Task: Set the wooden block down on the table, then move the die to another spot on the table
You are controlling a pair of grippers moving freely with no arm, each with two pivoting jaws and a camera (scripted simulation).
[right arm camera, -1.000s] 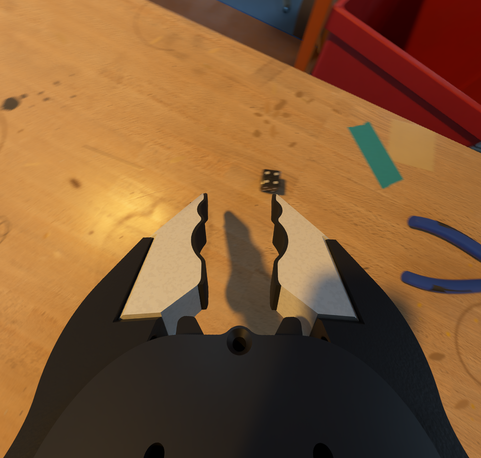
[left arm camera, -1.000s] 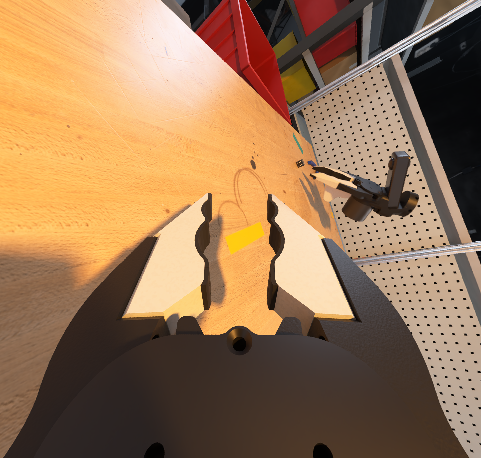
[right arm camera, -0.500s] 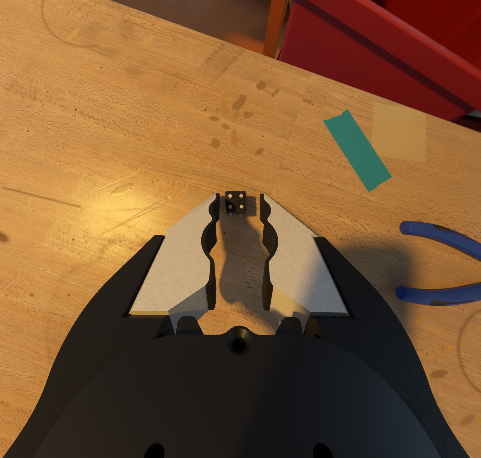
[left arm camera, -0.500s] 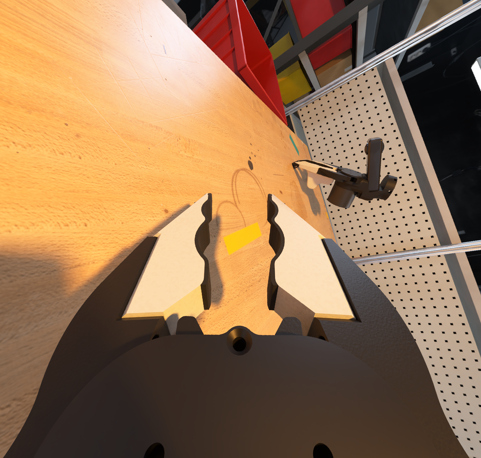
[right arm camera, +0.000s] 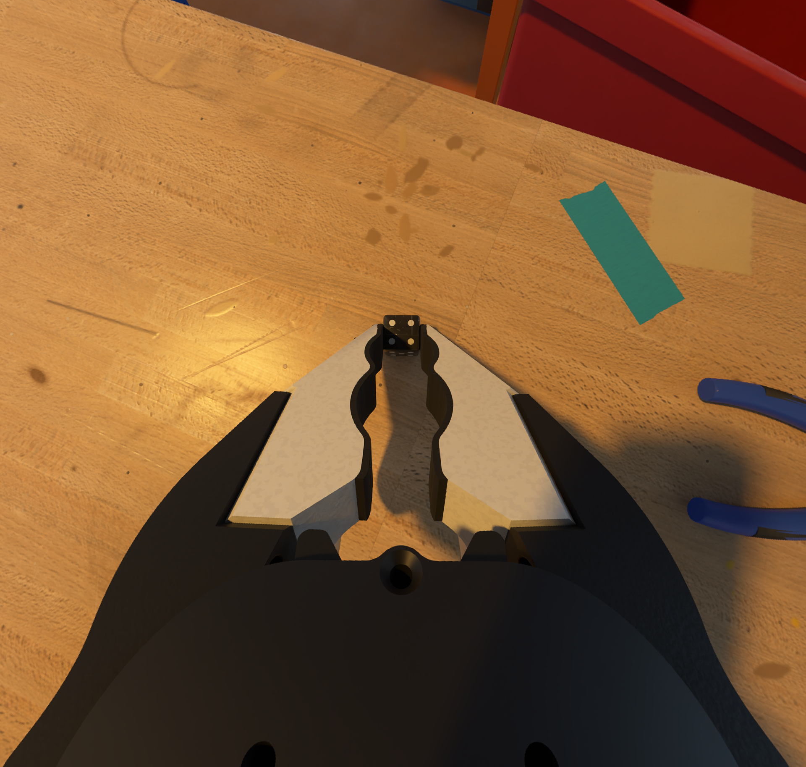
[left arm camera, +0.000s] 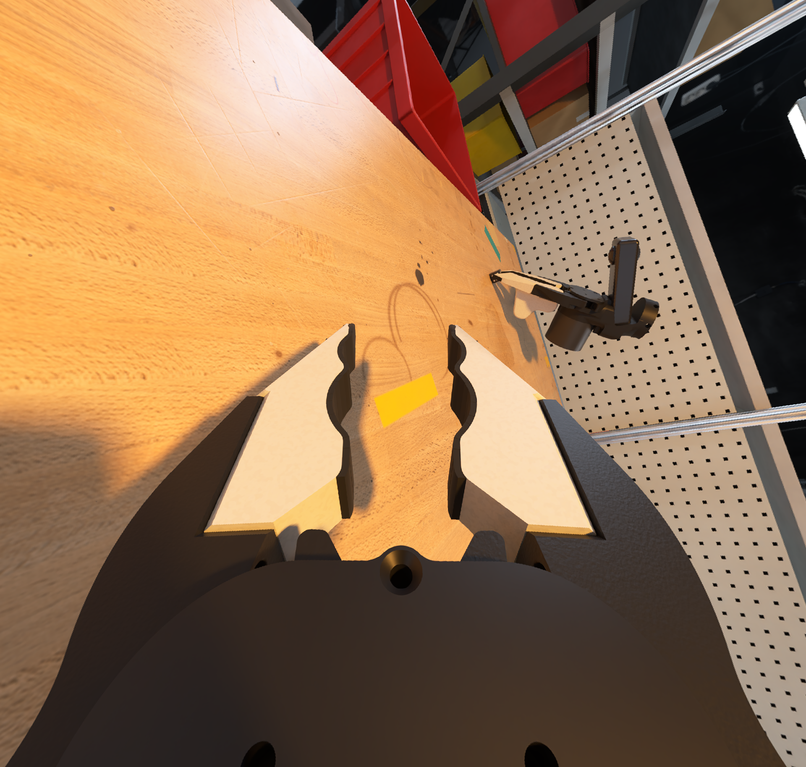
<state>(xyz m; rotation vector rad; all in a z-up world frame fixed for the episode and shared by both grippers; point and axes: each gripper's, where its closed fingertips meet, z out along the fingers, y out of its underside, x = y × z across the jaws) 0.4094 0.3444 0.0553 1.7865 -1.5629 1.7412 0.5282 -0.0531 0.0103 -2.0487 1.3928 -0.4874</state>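
My left tongs hang spread and empty over the tabletop, well apart from the die. My right tongs pinch the die at their very tips, on the tabletop, so I judge the next move is a lift.

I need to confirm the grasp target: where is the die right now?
In the right wrist view, the die sits between the right gripper fingertips on the table, left of the green tape strip.

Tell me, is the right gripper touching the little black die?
Touching. In the right wrist view, the right gripper has both fingertips pressed against the sides of the die, with no gap showing.
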